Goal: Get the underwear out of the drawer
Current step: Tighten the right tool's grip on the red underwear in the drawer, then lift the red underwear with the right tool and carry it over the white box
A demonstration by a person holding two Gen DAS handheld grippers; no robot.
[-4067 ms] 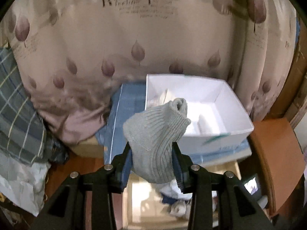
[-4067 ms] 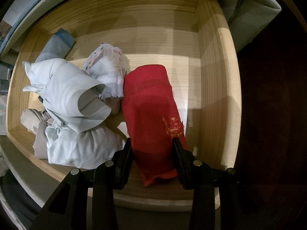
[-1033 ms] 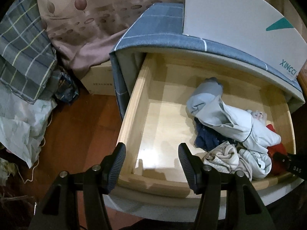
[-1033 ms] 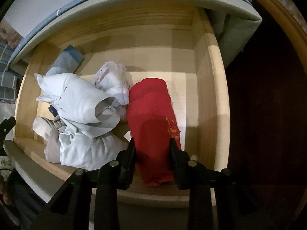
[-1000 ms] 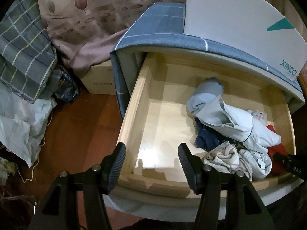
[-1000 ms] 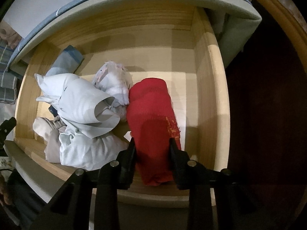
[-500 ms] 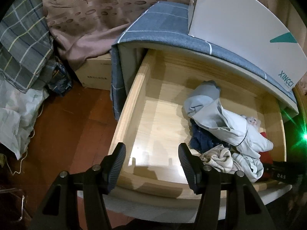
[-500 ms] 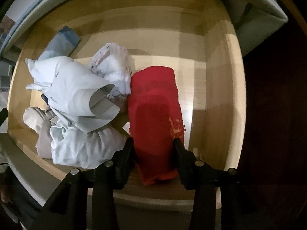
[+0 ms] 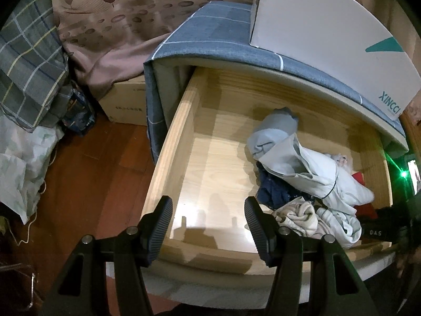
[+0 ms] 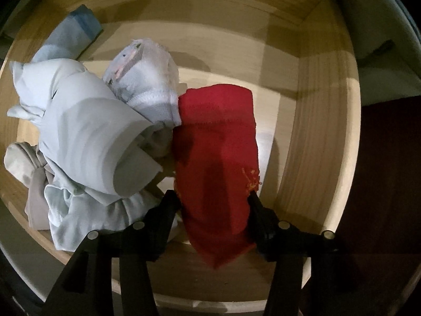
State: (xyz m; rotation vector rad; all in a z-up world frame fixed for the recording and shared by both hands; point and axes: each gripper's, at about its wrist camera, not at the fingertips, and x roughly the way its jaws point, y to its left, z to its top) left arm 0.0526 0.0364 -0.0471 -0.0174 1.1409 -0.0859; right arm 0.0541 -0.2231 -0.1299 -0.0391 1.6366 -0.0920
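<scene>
right view: right hand-held gripper jaws just widening, straddling red cloth | left view: left hand-held gripper released over drawer; white box above

drawer: we see pale blond wood
folded garment: we see red, with orange stitching
bundle: we see pale blue
cover: we see grey-blue, white grid lines
box: we see white, a teal triangle
floor: we see reddish-brown
</scene>
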